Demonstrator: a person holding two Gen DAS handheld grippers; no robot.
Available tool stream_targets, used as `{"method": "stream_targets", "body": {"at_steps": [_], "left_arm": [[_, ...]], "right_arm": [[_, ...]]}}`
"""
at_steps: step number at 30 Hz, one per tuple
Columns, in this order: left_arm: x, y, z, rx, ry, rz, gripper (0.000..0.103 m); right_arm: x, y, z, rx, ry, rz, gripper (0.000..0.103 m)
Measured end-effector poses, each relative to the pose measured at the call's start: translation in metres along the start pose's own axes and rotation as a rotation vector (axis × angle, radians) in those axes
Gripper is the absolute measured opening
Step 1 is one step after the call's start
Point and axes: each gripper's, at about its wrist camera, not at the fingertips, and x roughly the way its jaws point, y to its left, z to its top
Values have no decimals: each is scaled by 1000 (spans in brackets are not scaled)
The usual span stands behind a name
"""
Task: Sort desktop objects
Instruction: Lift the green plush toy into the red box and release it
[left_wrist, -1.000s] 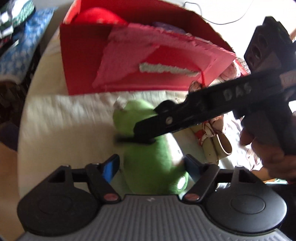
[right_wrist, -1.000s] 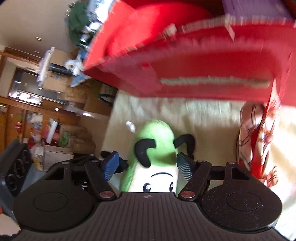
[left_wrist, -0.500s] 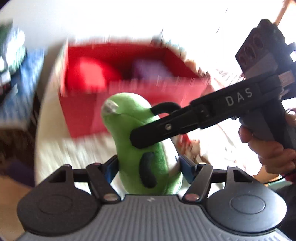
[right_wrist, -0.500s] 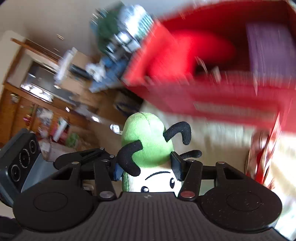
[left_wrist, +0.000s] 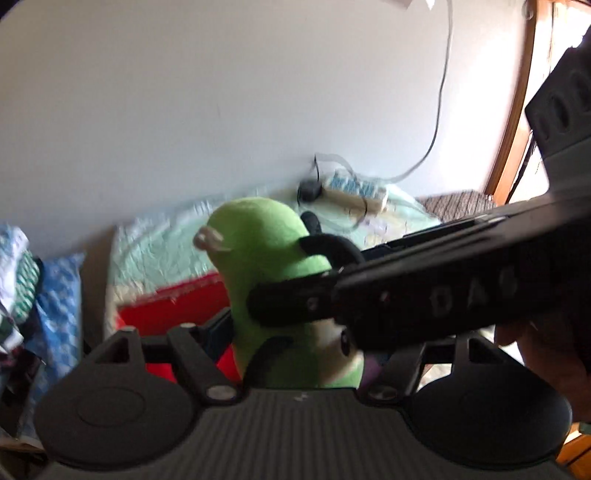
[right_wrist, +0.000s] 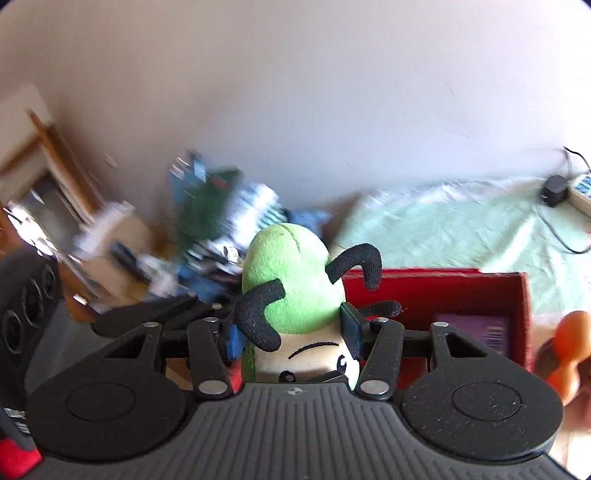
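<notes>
Left wrist view, left to right: a pile of blue and patterned fabric (left_wrist: 44, 295) at the far left, then the red box (left_wrist: 177, 310) low in frame, mostly hidden behind the left tool (left_wrist: 299, 343). The green plush toy (left_wrist: 266, 258) stands upright between that tool's fingers — both pads sit against its lower body, so the left tool is clamped on it. The right tool (left_wrist: 291, 306) reaches in from the right and crosses the toy's middle; its near finger lies on the plush. Behind it, a power strip (left_wrist: 354, 192) with a black plug lies on pale green bedding (left_wrist: 155, 251) by the wall.

Right wrist view, left to right: the dark body of the left tool (right_wrist: 147, 314) comes in from the left, touching the green plush toy (right_wrist: 291, 284) on its far side. The right tool (right_wrist: 293, 336) pinches the toy at face level, blue pads pressing on both sides — holding it. The toy is held up in front of the red box (right_wrist: 443, 295); whether it is over the opening I cannot tell. Inside the box a purple item with a barcode (right_wrist: 476, 328) lies against the right wall. An orange object (right_wrist: 569, 350) sits just outside the box at the far right, blurred.
</notes>
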Motion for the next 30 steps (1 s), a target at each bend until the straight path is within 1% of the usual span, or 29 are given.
{"method": "stream_targets", "body": {"at_steps": [4,7,8,10,12,13,14,15,16,18,20,22,26,28,30], "left_arm": [[53,17,-14,-56,161,-15,70],[79,25,-27,-84,277,-12,69],[83,27,-30,-88,302,-10,68],[92,33,-32,-91,336,12,68],[94,36,-33,-95,338,21,69],[94,37,-33,-97,335,23,69],[94,37,-34,-99,332,26,70],[94,38,-34,-99,331,25,73],[94,37,-34,-97,328,21,81],[93,36,-32,-90,321,16,88],[88,36,-30,-90,313,11,89],[76,37,-27,-87,286,27,90],[36,41,-27,-75,191,57,91],[15,45,-30,-90,136,49,90],[3,47,-35,-96,104,58,87]], "right_arm": [[45,-21,-7,56,154,-49,55],[78,-37,-12,101,270,-82,55],[87,-39,-15,118,307,-91,55],[102,-44,-18,122,351,-117,56],[110,-41,-23,105,386,-145,59],[112,-42,-24,104,388,-151,62],[110,-44,-23,114,384,-149,63],[108,-46,-23,126,379,-145,63],[107,-48,-22,139,374,-141,63],[101,-51,-20,154,341,-146,63],[91,-52,-17,168,281,-153,63],[68,-46,-16,167,193,-141,63],[21,-36,-18,161,23,-104,62],[8,-34,-22,160,-11,-55,59],[17,-32,-21,154,20,-15,52]]}}
